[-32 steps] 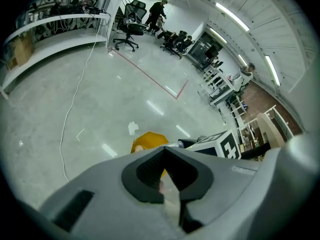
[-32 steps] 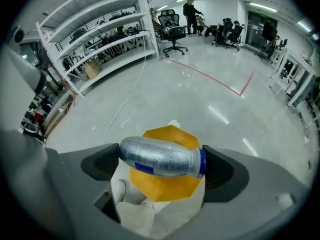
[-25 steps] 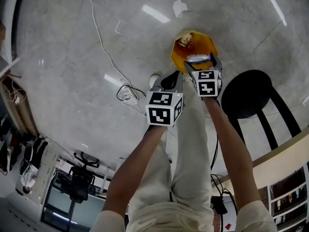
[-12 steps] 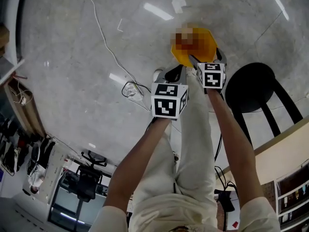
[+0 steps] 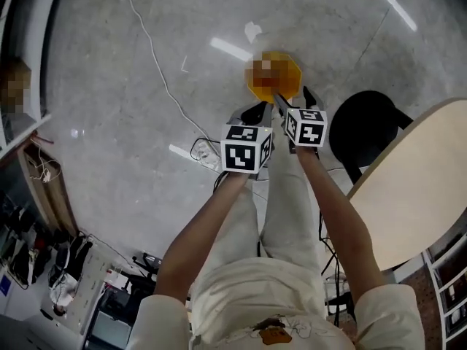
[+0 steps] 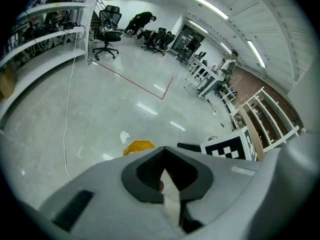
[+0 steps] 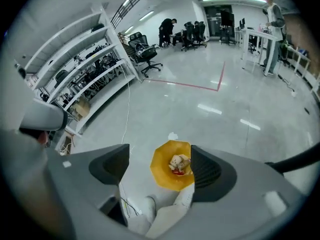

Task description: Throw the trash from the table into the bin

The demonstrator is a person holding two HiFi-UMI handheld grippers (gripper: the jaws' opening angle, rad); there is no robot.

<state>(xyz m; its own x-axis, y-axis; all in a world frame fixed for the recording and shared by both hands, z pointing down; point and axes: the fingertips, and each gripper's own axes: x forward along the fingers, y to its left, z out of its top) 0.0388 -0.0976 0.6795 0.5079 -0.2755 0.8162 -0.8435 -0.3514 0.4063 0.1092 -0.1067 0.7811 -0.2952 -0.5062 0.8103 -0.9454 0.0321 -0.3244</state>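
Observation:
The yellow bin [image 5: 286,84] stands on the floor just beyond both grippers, its middle blurred in the head view. The right gripper view looks straight down into the bin [image 7: 160,173], where crumpled trash [image 7: 178,164] lies. My right gripper [image 7: 159,166] hangs above it, jaws apart but closing, nothing between them. My left gripper [image 6: 162,173] is shut with nothing visibly held; past its tips a corner of the bin [image 6: 139,146] shows. In the head view the left gripper [image 5: 255,114] sits beside the right gripper [image 5: 292,102].
A black stool [image 5: 361,133] stands right of the bin, and the pale round table's edge [image 5: 408,188] fills the right side. A white cable [image 5: 157,64] runs to a power strip [image 5: 204,152]. A white scrap [image 5: 253,31] lies beyond the bin. Shelves line the left wall.
The grey item the right gripper held over the bin is gone from its jaws. Both hands have risen away from the bin, and the table edge has come into view at right.

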